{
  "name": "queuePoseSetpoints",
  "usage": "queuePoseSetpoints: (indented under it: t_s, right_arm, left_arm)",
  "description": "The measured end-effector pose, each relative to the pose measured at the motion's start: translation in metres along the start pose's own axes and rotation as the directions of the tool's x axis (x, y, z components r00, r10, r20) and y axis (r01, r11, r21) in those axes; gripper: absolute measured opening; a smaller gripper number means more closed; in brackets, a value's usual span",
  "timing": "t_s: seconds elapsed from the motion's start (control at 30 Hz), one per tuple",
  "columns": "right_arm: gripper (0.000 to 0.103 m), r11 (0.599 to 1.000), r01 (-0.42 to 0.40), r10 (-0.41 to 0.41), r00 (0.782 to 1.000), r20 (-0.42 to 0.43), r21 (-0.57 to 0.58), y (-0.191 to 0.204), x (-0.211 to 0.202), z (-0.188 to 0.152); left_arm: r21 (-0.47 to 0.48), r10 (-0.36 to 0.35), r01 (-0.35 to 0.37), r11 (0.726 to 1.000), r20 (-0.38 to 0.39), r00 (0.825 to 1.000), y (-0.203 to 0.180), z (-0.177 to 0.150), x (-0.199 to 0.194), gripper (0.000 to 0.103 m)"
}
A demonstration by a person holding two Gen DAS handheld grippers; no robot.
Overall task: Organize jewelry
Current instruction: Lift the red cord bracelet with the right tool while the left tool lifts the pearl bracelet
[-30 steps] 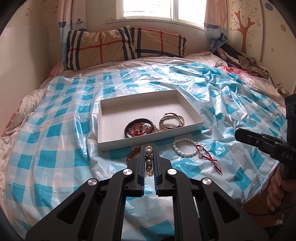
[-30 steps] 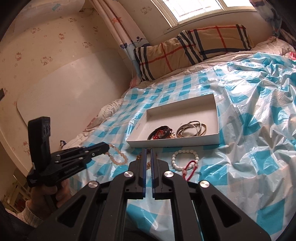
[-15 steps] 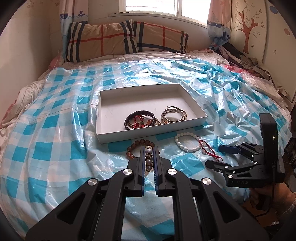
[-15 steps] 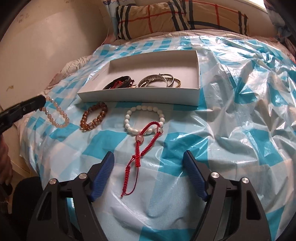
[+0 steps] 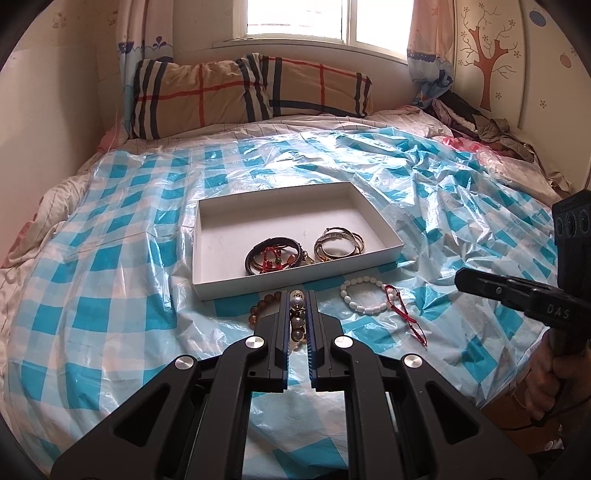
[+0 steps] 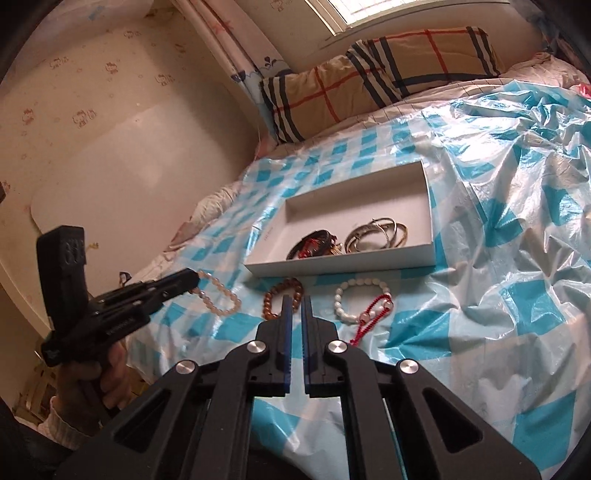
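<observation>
while your left gripper [image 5: 297, 306] stays low over the bed, its fingers [image 5: 283, 317] are clamped on a pale pearl-like bead bracelet [image 6: 218, 295], which hangs from the tips above the blue-and-white checked plastic sheet [image 5: 110, 295]; in the left wrist view the beads sit stacked in the narrow slot between the pads. your right gripper [image 6: 295, 301] has its fingers pressed together with nothing between them, the tips held above the sheet near the loose pieces, and your hand [image 5: 546, 373] on its handle shows at the right edge of the left wrist view.

just beyond the fingertips, three pieces lie on the sheet outside the box: a brown bead bracelet [image 6: 282, 295], a white bead bracelet [image 6: 356, 299] to its right, and a red cord bracelet [image 6: 373, 314] that overlaps the white one and trails toward you.

a little farther on sits the shallow white cardboard box [image 5: 221, 291], open at the top. inside, near its front wall, lie a dark bracelet bundle with red cord [image 5: 277, 254] and, to the right of it, a stack of metal bangles [image 5: 338, 242]; the rest of the box floor is bare.

at the far end a plaid pillow [image 5: 240, 92] leans under the window [image 5: 317, 18], with a heap of clothes [image 5: 476, 118] in the right corner.
</observation>
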State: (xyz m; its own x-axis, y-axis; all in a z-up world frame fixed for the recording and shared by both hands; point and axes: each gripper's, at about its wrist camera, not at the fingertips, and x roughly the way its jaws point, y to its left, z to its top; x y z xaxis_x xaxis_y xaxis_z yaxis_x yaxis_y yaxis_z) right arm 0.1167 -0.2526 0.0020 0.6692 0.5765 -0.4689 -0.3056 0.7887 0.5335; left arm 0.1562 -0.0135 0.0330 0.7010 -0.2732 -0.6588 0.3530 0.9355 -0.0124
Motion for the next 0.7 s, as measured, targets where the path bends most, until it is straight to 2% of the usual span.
queuePoseSetpoints:
  t_s: [0.17, 0.23, 0.27, 0.3, 0.33, 0.37, 0.4, 0.47, 0.53, 0.6, 0.63, 0.7]
  right_arm:
    - [0.005, 1.0, -0.003, 0.003, 1.0, 0.009, -0.012, 0.007, -0.002, 0.006]
    - [0.005, 0.997, 0.067, -0.069, 0.997, -0.034, -0.047, 0.007, 0.007, 0.004]
    - [0.013, 0.992, 0.109, -0.114, 0.991, -0.076, -0.065, 0.004, 0.016, 0.002]
    - [0.027, 0.986, 0.148, -0.156, 0.981, -0.111, -0.081, 0.0, 0.026, -0.001]
    - [0.068, 0.979, 0.176, -0.188, 0.974, -0.123, -0.101, -0.005, 0.035, -0.006]
    - [0.072, 0.973, 0.193, -0.21, 0.968, -0.138, -0.125, -0.009, 0.045, -0.011]
    - [0.069, 0.966, 0.214, -0.237, 0.957, -0.169, -0.143, -0.014, 0.055, -0.016]
    - [0.034, 0.956, 0.236, -0.271, 0.937, -0.219, -0.173, -0.021, 0.074, -0.026]
    - [0.023, 0.941, 0.265, -0.31, 0.923, -0.226, -0.208, -0.024, 0.083, -0.035]
    - [0.011, 0.952, 0.25, -0.285, 0.933, -0.218, -0.176, -0.026, 0.077, -0.033]
    - [0.008, 0.962, 0.229, -0.256, 0.944, -0.209, -0.148, -0.027, 0.071, -0.031]
    - [0.008, 0.989, 0.139, -0.144, 0.972, -0.184, -0.044, -0.029, 0.057, -0.025]
  left_arm:
    - [-0.006, 0.002, -0.002, 1.0, 0.005, 1.0, 0.002, 0.001, -0.002, 0.007]
    - [-0.011, 0.004, -0.004, 1.0, 0.004, 1.0, 0.004, 0.001, -0.003, 0.007]
    - [-0.013, 0.003, -0.003, 1.0, 0.003, 1.0, 0.005, 0.0, -0.003, 0.007]
    - [-0.013, 0.002, -0.002, 1.0, 0.001, 1.0, 0.006, 0.0, -0.002, 0.007]
    - [-0.012, 0.0, 0.0, 1.0, -0.001, 1.0, 0.006, 0.0, -0.001, 0.007]
    - [-0.011, -0.002, 0.002, 1.0, -0.004, 1.0, 0.005, -0.001, 0.0, 0.007]
    - [-0.01, -0.004, 0.004, 1.0, -0.007, 1.0, 0.005, -0.001, 0.001, 0.007]
    - [-0.005, -0.003, 0.003, 1.0, -0.01, 1.0, 0.004, -0.002, 0.003, 0.007]
    - [-0.008, -0.003, 0.003, 1.0, -0.014, 1.0, 0.004, -0.003, 0.005, 0.007]
    - [-0.008, -0.001, 0.001, 1.0, -0.017, 1.0, 0.005, -0.003, 0.006, 0.007]
    - [-0.008, 0.0, -0.001, 1.0, -0.017, 1.0, 0.004, -0.003, 0.007, 0.007]
    - [-0.007, 0.0, 0.0, 1.0, -0.016, 1.0, 0.004, -0.003, 0.007, 0.007]
